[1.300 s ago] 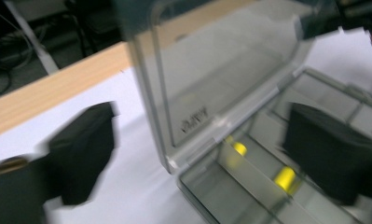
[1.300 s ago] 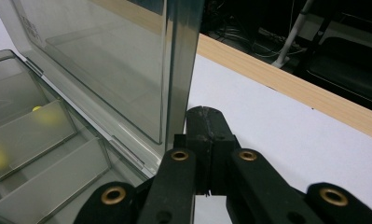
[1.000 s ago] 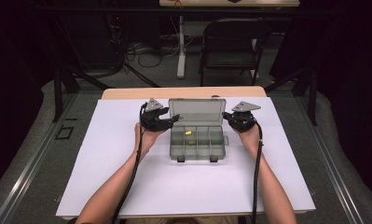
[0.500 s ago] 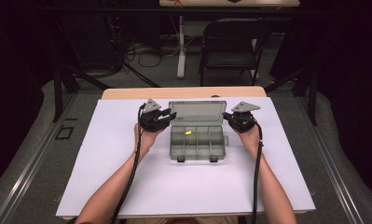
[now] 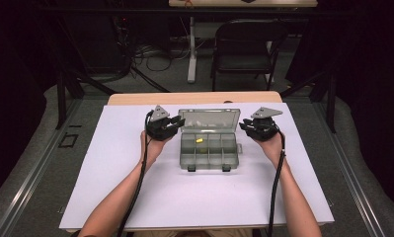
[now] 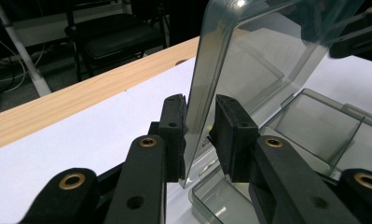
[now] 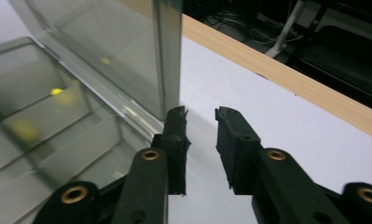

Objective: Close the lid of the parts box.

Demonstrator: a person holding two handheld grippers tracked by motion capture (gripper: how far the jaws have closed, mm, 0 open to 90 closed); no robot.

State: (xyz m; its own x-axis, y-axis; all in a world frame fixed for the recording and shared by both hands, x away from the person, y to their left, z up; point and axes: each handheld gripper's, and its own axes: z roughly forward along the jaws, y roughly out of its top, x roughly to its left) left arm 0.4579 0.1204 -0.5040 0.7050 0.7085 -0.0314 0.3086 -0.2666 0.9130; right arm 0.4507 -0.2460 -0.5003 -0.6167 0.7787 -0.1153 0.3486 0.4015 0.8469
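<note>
A clear plastic compartment box (image 5: 208, 154) lies mid-table with its lid (image 5: 209, 118) standing upright. One small yellow piece (image 5: 198, 140) sits in a back compartment, also seen in the right gripper view (image 7: 57, 91). My left gripper (image 5: 177, 121) is at the lid's left edge; its jaws have just been closing, and in the left gripper view (image 6: 200, 135) both pads press on the lid's rim (image 6: 197, 93). My right gripper (image 5: 244, 126) hovers by the lid's right edge. Its jaws (image 7: 201, 140) have just been opening and stand apart with nothing between them, the lid (image 7: 104, 46) just left of them.
The box rests on a white sheet (image 5: 135, 187) covering a wooden table (image 5: 194, 98). Two latches (image 5: 190, 168) stick out from the box's front. A dark chair (image 5: 244, 49) and cables stand on the floor beyond the table.
The left jaws have closed onto the lid's left edge. The right gripper has lifted a little and its jaws have opened off the lid's right edge.
</note>
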